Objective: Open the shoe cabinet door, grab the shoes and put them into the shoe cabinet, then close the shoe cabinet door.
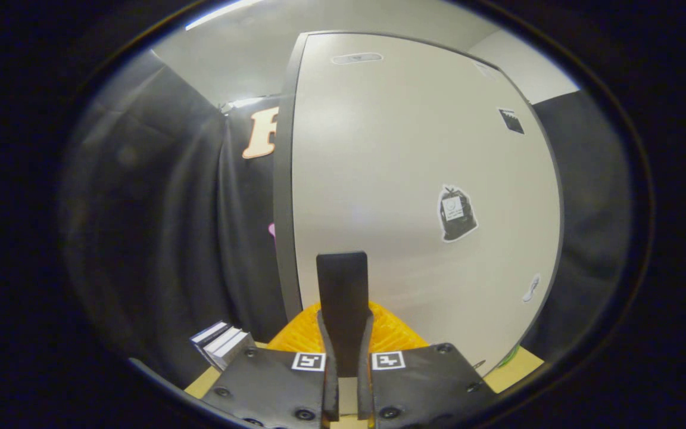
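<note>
The shoe cabinet door [414, 155], a wide white panel with a few stickers on it, stands straight ahead and very close. Its dark grey left edge [282, 208] runs top to bottom just left of my fingers. My gripper [343, 262] is shut, its two black fingers pressed together with nothing seen between them, the tips at or almost at the door's lower part near that edge. An orange ribbed surface [393, 333] lies low behind the fingers, against the door's foot; I cannot tell what it is.
Black cloth hangs to the left and right of the cabinet. A small stack of flat white and dark things [222, 344] rests on a tan surface [200, 387] at the lower left. Something green [511, 356] peeks out at the door's lower right corner.
</note>
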Available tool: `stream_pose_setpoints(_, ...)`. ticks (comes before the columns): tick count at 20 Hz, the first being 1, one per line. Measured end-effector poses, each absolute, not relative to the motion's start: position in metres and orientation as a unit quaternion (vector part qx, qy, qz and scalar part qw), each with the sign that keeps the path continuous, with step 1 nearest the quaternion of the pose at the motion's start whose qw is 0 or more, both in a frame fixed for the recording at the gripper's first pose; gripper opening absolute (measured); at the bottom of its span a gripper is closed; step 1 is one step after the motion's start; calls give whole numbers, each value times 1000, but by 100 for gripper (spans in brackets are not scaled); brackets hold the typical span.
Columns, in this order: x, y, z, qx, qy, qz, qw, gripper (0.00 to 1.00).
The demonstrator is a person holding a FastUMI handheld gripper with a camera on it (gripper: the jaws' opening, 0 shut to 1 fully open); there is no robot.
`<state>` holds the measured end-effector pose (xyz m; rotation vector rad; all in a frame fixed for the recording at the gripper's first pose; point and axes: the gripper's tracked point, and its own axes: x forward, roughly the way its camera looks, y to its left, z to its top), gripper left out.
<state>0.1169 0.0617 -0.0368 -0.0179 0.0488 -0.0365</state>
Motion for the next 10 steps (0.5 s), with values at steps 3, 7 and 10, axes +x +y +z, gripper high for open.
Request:
stream_pose_setpoints(3,104,63,-34,-4,27,-3,1000,14)
stream_pose_setpoints(7,64,52,-33,-2,32,27,999,14)
stream_pose_setpoints(10,29,42,-30,-4,34,52,998,14)
